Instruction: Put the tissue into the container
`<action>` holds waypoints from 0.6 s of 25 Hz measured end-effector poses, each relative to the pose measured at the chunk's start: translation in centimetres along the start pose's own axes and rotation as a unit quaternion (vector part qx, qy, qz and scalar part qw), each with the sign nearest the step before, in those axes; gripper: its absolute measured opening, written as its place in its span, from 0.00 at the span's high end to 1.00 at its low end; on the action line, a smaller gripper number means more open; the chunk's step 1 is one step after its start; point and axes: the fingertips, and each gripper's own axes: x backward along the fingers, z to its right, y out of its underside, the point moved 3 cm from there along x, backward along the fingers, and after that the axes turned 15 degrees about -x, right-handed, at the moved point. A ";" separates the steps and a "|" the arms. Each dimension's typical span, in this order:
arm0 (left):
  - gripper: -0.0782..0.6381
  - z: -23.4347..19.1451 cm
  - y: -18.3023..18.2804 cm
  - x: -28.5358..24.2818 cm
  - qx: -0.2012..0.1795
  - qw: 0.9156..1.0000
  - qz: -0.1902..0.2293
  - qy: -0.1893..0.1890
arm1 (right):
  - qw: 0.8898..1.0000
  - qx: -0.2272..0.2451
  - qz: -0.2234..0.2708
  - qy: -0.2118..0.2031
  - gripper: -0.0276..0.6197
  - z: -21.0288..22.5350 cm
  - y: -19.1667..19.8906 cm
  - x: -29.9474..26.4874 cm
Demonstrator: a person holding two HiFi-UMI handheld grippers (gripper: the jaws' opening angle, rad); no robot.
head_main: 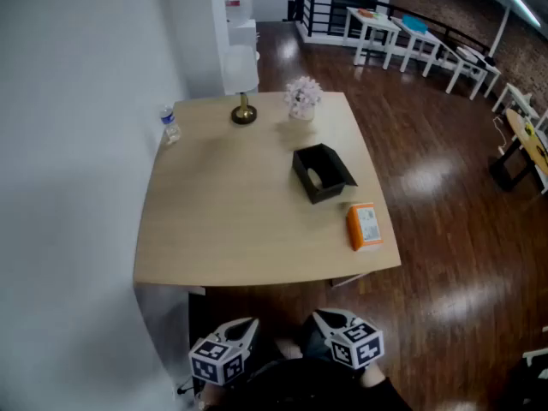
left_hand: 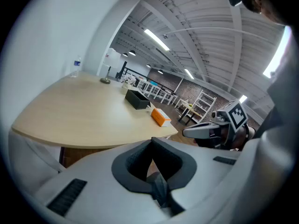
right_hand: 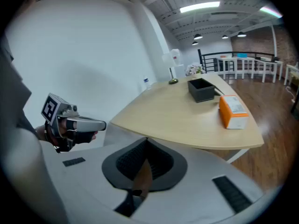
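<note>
An orange tissue box (head_main: 364,226) lies near the right front edge of the wooden table (head_main: 223,221). Behind it, a short way off, sits the black open container (head_main: 321,172). Both grippers hang low in front of the table, below its front edge and well short of either thing. My left gripper (head_main: 240,329) is shut with nothing in it, and my right gripper (head_main: 325,320) is also shut and empty. The left gripper view shows the tissue box (left_hand: 161,117) and container (left_hand: 137,99) far ahead. From the right gripper view the tissue box (right_hand: 232,111) lies in front of the container (right_hand: 201,89).
At the table's far edge stand a flower pot (head_main: 302,98), a brass lamp base (head_main: 244,114) and a water bottle (head_main: 169,125). A white wall runs along the left. Behind the table is a water dispenser (head_main: 240,32). Dark wooden floor and white tables (head_main: 411,37) lie to the right.
</note>
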 end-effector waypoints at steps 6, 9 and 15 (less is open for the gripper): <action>0.88 -3.4 -4.2 -5.0 -0.005 1.000 0.003 -0.016 | 0.992 0.007 0.059 0.113 0.92 10.0 -8.1 -0.6; 0.88 -5.0 -6.9 -7.8 -0.011 1.000 -0.002 -0.019 | 0.984 -0.012 0.084 0.154 0.56 16.2 -12.4 -2.0; 0.88 -8.5 -11.6 -12.9 -0.016 0.998 -0.038 -0.041 | 0.970 -0.034 0.066 0.233 0.19 27.6 -18.1 -6.3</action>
